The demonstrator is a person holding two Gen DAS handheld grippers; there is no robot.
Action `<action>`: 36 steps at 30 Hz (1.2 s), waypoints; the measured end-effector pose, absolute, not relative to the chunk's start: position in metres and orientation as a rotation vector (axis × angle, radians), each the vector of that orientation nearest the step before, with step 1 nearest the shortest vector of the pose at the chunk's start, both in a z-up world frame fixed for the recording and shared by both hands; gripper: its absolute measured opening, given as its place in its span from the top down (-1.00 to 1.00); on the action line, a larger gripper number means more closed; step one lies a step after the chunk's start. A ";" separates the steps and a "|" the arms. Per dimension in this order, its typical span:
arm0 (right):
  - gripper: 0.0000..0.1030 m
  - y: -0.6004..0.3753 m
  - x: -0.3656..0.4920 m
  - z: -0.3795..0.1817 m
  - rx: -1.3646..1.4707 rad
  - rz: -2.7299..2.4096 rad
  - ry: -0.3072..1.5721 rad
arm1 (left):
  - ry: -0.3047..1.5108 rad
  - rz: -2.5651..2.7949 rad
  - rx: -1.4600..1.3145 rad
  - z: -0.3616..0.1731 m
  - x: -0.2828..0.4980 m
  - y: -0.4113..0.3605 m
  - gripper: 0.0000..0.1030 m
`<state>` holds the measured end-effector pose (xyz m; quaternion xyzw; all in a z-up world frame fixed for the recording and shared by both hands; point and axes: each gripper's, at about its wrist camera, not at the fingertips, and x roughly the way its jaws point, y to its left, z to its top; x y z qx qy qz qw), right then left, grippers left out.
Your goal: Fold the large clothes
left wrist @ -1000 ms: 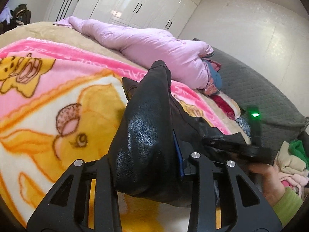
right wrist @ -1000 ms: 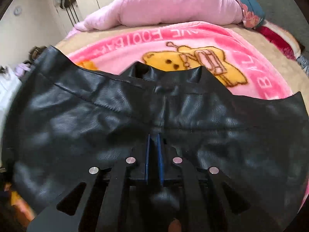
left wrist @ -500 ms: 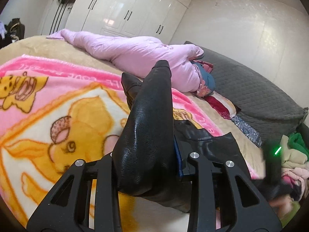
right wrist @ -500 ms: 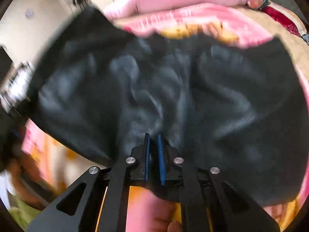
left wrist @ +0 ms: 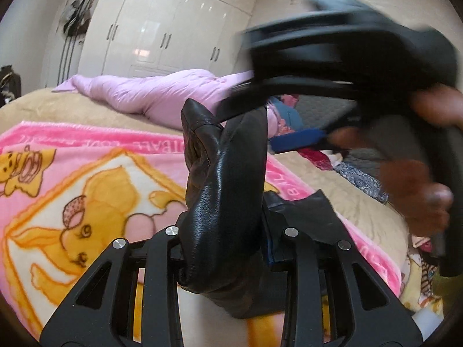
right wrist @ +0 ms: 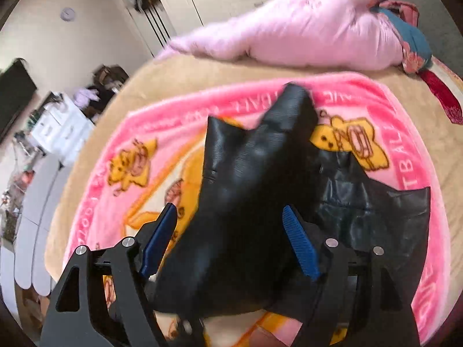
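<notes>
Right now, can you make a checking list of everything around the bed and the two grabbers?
Surface: pink cartoon-print fleece blanket over a tan bed cover.
Job's things: black leather-look garment, bunched, one part raised, the rest lying on the blanket.
Clutter: pink padded quilt; heap of mixed clothes at the bed's edge.
Grippers: left gripper shut on the garment; right gripper open, pads either side of the cloth.
Cables: nothing seen.
Surroundings: white wardrobe doors, white drawer unit.
</notes>
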<state>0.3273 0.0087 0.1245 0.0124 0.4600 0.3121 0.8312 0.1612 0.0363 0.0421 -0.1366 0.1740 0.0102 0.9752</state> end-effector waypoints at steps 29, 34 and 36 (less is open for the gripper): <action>0.64 -0.232 0.372 0.032 0.458 0.691 0.854 | 0.408 -0.264 -0.245 0.066 0.189 -0.033 -0.47; 0.64 -0.273 0.373 0.002 0.550 0.651 0.828 | 0.522 -0.137 -0.265 0.038 0.221 -0.009 -0.52; 0.64 -0.285 0.373 -0.009 0.587 0.643 0.823 | 0.586 -0.100 -0.304 0.018 0.239 0.004 -0.52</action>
